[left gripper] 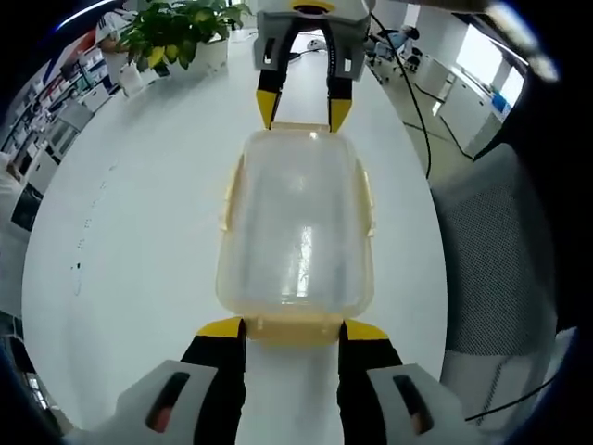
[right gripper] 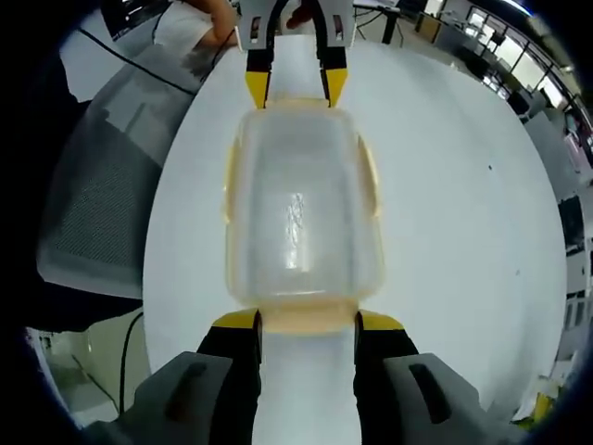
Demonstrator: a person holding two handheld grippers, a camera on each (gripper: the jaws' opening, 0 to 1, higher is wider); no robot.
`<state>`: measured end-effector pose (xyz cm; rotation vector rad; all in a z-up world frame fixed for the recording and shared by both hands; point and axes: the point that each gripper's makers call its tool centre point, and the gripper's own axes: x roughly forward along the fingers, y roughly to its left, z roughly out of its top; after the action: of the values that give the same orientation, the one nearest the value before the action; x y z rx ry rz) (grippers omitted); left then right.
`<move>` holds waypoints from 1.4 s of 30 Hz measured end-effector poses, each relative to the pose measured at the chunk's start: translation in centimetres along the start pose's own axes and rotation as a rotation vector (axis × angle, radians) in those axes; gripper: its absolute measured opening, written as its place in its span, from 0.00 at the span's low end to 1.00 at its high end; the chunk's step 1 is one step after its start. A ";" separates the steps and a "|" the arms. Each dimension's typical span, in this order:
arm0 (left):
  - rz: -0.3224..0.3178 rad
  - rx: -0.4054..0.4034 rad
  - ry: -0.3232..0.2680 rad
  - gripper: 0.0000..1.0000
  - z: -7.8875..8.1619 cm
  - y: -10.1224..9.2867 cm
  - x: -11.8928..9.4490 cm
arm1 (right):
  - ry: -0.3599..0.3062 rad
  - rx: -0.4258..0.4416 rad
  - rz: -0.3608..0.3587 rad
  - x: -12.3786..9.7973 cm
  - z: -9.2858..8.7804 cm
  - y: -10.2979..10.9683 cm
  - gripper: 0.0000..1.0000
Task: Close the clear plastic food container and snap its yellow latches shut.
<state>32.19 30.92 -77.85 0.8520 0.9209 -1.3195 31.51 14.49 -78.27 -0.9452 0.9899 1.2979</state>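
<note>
left gripper point(left gripper: 293, 326): nearest in left gripper view, jaws spread wide, yellow tips at the box's near short end, one at each corner, straddling the end latch; nothing pinched.
right gripper point(right gripper: 308, 320): same pose at the opposite short end in right gripper view, jaws parted, tips touching or just beside the box corners; can't tell which.
box point(left gripper: 296, 227): clear plastic container, lid on, lying flat on the table between the two grippers, long axis running gripper to gripper.
latches point(left gripper: 369, 199): yellow, along the box's long sides and ends; whether snapped down is unclear.
table point(left gripper: 139, 232): white, round-edged; bare surface wide on both long sides of the box.
chair point(left gripper: 496, 250): grey mesh, off the table edge beside the box.
plant point(left gripper: 171, 32): green leaves, at the table's far edge beyond the box, well apart.
far: desks and cables beyond the table.
</note>
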 end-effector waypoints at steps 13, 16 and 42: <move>-0.003 0.019 0.019 0.33 0.0 -0.2 0.7 | -0.007 0.010 -0.013 0.6 -0.4 0.4 0.36; -0.001 0.023 0.023 0.33 -0.1 0.0 0.9 | -0.016 0.018 -0.011 0.6 -0.4 0.4 0.36; 0.007 0.061 0.058 0.34 -0.2 0.1 1.4 | -0.081 0.020 0.005 1.1 -0.5 0.7 0.37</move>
<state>32.32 30.56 -79.25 0.9442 0.9265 -1.3285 30.81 14.35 -79.45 -0.8682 0.9415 1.3182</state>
